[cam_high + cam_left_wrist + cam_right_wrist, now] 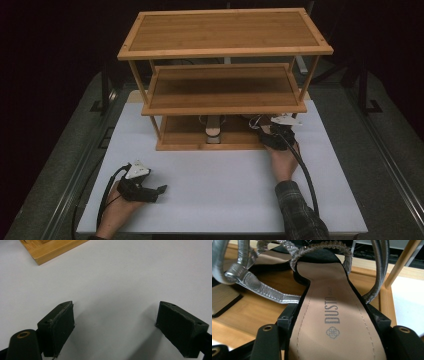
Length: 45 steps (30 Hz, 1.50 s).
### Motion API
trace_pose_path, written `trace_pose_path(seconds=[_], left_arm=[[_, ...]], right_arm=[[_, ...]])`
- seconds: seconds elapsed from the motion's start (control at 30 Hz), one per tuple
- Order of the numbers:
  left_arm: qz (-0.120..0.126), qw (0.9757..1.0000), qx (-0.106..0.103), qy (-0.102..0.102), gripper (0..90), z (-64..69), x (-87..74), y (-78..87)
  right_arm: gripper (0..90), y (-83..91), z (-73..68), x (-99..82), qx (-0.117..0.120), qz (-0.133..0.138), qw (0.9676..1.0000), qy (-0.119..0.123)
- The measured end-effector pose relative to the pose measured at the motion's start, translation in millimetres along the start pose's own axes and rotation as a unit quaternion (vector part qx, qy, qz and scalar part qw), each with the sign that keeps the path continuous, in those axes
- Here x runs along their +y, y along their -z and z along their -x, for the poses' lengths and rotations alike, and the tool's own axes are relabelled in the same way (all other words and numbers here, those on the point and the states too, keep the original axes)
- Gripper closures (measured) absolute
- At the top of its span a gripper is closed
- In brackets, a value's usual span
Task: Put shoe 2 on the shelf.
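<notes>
High view: the right gripper (274, 134) is seen at the bottom tier of the bamboo shoe rack (225, 50), with a sandal reaching in toward the tier.

Left gripper view: the left gripper (115, 327) is parked over the white table (125, 277), jaws wide apart, nothing held, presumably kept clear.

Right gripper view: the sandal (332, 322) is clamped by its sole edges between half-closed jaws, silver straps (262, 290) forward over the shelf board (252, 312).

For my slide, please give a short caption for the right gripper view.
Hand-held gripper clamps a sandal by its sole over the rack's bottom shelf.
</notes>
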<state>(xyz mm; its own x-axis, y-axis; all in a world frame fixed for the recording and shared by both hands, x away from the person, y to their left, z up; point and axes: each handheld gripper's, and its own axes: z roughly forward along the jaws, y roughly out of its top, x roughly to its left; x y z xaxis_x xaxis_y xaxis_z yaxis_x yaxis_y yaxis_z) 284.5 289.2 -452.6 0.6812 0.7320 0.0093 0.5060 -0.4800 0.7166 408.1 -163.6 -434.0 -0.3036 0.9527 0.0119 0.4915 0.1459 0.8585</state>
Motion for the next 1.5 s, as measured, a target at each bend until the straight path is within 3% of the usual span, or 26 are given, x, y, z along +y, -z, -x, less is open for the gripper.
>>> trace_pose_path(seconds=[0.1,0.13,0.23,0.43,0.67,0.8,0.97,1.07,1.17,1.37,1.5], left_arm=[[0.000,1.0000,0.000,0.000,14.0,0.0,0.0,0.0],[0.000,1.0000,0.000,0.000,13.9,0.0,0.0,0.0],[0.000,1.0000,0.000,0.000,13.9,0.0,0.0,0.0],[-0.001,1.0000,0.000,0.000,13.9,-0.1,0.0,0.1],[0.000,1.0000,0.000,0.000,13.9,-0.1,0.0,0.0],[0.000,1.0000,-0.001,0.000,13.9,-0.1,0.0,0.0],[0.000,1.0000,0.000,0.000,13.9,0.0,-0.1,0.0],[0.000,1.0000,0.000,0.000,13.9,0.0,-0.1,0.0],[0.000,1.0000,0.000,0.000,13.9,-0.1,0.0,0.0],[0.000,1.0000,-0.001,0.000,14.0,-0.1,-0.1,0.0],[0.000,1.0000,-0.001,0.000,13.9,-0.1,0.0,0.0]], right_arm=[[38.3,-5.5,-2.2,2.3,-0.015,-0.006,0.9998,-0.014],[38.2,-8.6,-1.1,3.1,-0.017,-0.002,0.9998,-0.005],[38.2,-15.0,-3.6,4.9,-0.021,-0.007,0.9995,-0.022],[38.1,-26.7,-5.0,2.5,-0.027,-0.002,0.9995,-0.015],[37.3,-32.2,-3.2,-4.1,-0.018,-0.018,0.9992,-0.029],[35.2,-27.6,-1.7,-2.5,-0.014,-0.036,0.9991,-0.019],[32.6,-14.9,6.2,-3.4,0.020,-0.049,0.9983,-0.023],[35.5,-8.8,11.9,-5.1,0.044,-0.056,0.9973,-0.015],[35.8,-6.4,14.8,-5.7,0.054,-0.063,0.9965,-0.004],[35.1,-5.3,12.9,-5.2,0.069,-0.070,0.9951,-0.004],[33.5,-4.9,7.3,-3.9,0.099,-0.076,0.9922,-0.007]])
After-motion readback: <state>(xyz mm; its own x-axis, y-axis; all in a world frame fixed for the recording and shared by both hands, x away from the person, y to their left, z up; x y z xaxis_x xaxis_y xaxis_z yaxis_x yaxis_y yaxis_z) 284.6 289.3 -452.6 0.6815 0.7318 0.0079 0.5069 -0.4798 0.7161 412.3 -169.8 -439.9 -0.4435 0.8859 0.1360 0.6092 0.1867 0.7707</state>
